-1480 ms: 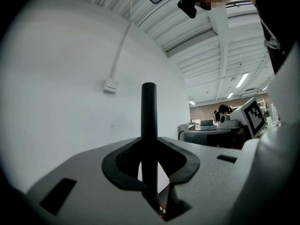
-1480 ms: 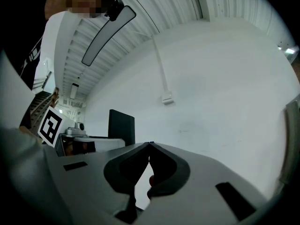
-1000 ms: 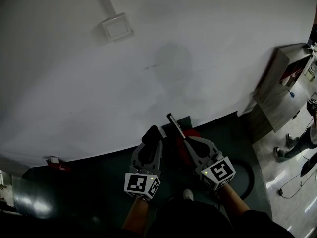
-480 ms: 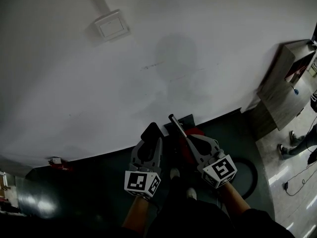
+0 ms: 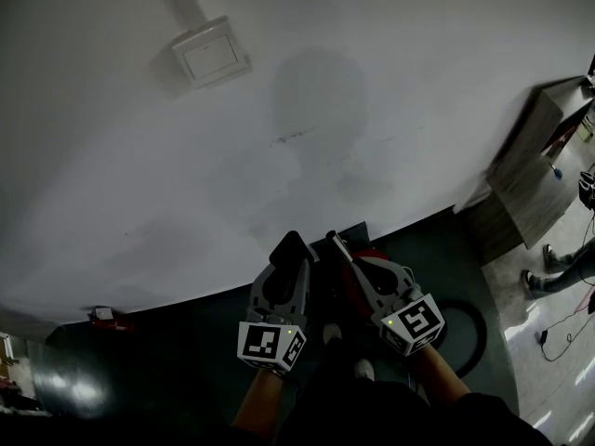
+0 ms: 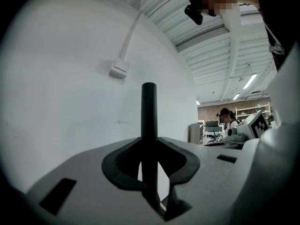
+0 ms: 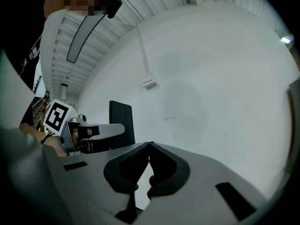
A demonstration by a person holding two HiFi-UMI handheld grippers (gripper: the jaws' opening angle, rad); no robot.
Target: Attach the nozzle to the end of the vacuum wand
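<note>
Here, the black nozzle [image 6: 149, 121] is held in the left tongs [image 6: 151, 154]. The jaws are about half open and are pressed on the nozzle's two sides, so it is stood straight up between them. It is kept just to the left of the wand [image 5: 335, 246], near the wand's far end, and the two are not yet joined.

The right tongs [image 7: 149, 146] are closed all the way, tip on tip, and nothing is gripped in them. They are held just to the right of the wand; whether it is touched by them cannot be told. The red vacuum [image 5: 365, 249] is seen beside the wand's lower part, and the white wall [image 5: 390, 110] is just behind the wand.

The step in hand is judged to be the lining up. To do it well, the nozzle's open end should be turned to face the wand's end. The two should be set in one straight line before any push is made. The wand is thin and may tip away, so it should be steadied. For that, the right tongs would need to be opened and closed round it first. Then the nozzle should be pushed on slowly until it sits snug. If it is pushed on crooked, it could jam or slip from the jaws.
</note>
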